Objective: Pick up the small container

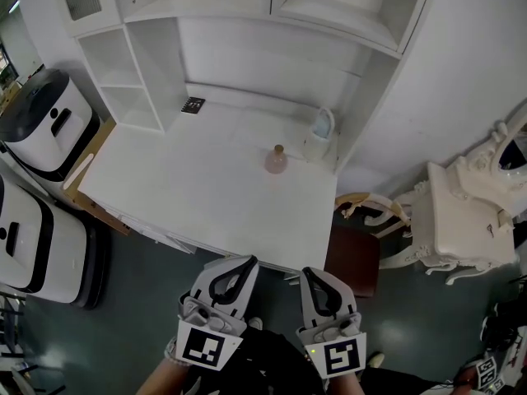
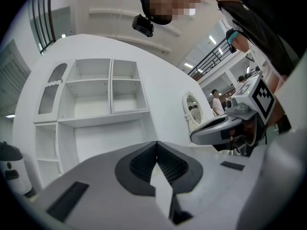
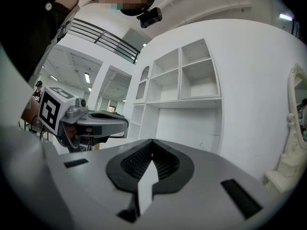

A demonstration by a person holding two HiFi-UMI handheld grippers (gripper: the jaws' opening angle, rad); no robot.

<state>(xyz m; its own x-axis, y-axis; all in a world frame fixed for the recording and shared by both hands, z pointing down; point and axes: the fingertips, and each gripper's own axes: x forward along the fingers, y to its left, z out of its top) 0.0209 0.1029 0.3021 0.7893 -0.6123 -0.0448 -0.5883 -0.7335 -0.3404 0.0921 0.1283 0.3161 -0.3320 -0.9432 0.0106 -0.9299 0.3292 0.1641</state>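
A small pinkish container (image 1: pixel 276 160) with a narrow neck stands upright on the white desk (image 1: pixel 189 188), towards its back right. Both grippers hang below the desk's front edge, well short of the container. In the head view my left gripper (image 1: pixel 244 262) is shut with nothing between its jaws. My right gripper (image 1: pixel 310 273) is beside it, also shut and empty. The left gripper view shows its jaws (image 2: pixel 156 145) pressed together, pointing at the shelving, with the right gripper (image 2: pixel 221 127) to the side. In the right gripper view the jaws (image 3: pixel 152 143) meet too. The container does not appear in either gripper view.
A pale jug-like vessel (image 1: pixel 319 132) stands just right of the container by the shelf wall. A black tag (image 1: pixel 193 105) lies at the desk's back. White bins (image 1: pixel 45 126) stand left, a dark red stool (image 1: pixel 352 260) and an ornate white cabinet (image 1: pixel 461 220) right.
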